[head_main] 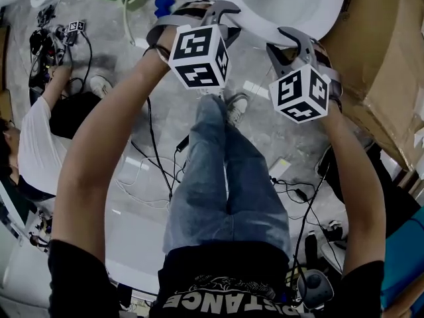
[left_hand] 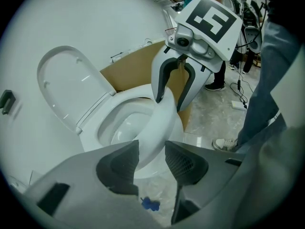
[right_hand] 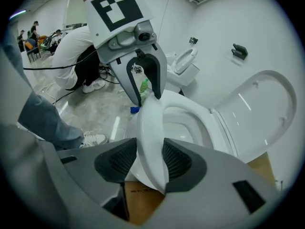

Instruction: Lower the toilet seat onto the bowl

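Your left gripper (left_hand: 151, 152) and right gripper (right_hand: 150, 159) each pinch the toilet seat (right_hand: 153, 118); if either slips, it could slam onto the bowl (left_hand: 119, 128)

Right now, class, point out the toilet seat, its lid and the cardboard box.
toilet seat (right_hand: 148, 128), right gripper view, on its front rim.
lid (right_hand: 259, 113), right gripper view, middle of its upright inner face.
cardboard box (left_hand: 132, 73), left gripper view, on its brown side face.
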{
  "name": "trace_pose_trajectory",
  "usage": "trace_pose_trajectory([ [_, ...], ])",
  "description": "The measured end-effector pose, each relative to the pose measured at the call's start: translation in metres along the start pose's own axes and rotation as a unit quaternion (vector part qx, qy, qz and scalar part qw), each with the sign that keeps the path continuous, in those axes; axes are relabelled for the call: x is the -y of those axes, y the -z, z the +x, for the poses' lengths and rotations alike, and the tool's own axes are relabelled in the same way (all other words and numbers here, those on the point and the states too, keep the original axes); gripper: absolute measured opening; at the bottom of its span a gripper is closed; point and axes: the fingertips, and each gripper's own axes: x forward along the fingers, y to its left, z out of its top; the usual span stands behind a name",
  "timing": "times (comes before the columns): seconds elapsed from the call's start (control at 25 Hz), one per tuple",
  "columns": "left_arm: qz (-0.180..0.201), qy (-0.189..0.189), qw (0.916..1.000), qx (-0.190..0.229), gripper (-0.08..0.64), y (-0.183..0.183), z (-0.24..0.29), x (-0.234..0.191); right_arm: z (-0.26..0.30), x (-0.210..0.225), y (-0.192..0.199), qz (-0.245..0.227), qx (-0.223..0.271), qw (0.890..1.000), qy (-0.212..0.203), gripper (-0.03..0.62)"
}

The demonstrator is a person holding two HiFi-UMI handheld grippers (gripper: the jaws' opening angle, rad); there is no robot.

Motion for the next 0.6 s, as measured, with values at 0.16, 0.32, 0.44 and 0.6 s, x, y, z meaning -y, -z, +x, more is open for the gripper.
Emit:
trace_pose_trajectory([
  [0.16, -0.008, 0.004, 1.0000, -0.002, 0.166, 0.010, 0.013, 0.012, 0.012, -0.013, 0.008, 0.011, -0.004, 1.000, -0.017, 0.176],
  [0.32, -0.014, 0.015, 0.9998, -0.007, 0.164, 0.019, 0.025, 0.019, 0.025, -0.022, 0.015, 0.010, -0.011, 1.000, -0.027, 0.176],
  [0.44, -0.014, 0.020, 0.9996, -0.010, 0.164, 0.025, 0.033, 0.022, 0.035, -0.026, 0.019, 0.008, -0.018, 0.999, -0.034, 0.176],
  [0.6, -0.011, 0.028, 0.9994, -0.015, 0.164, 0.033, 0.044, 0.025, 0.046, -0.029, 0.024, 0.006, -0.026, 0.999, -0.044, 0.175],
])
